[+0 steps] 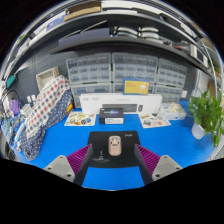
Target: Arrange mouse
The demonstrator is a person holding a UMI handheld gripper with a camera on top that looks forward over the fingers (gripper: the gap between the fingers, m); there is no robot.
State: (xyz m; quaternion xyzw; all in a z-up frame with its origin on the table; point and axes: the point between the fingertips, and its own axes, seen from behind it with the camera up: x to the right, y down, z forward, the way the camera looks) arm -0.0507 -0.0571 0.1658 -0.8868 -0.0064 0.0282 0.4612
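Observation:
A beige mouse point(114, 145) lies on a black mouse mat point(100, 148) on the blue table top point(110, 172). It sits just ahead of my gripper point(112, 164), in line with the gap between the two fingers. The fingers, with their magenta pads point(77, 158), are spread wide apart and hold nothing. The mouse rests on the mat by itself, with blue table showing between it and the fingertips.
A white box point(110, 108) stands beyond the mat. Paper sheets point(80, 120) lie either side of it. A checked cloth point(45, 110) hangs at the left. A green plant point(208, 112) stands at the right. Shelves of drawers point(120, 72) line the back.

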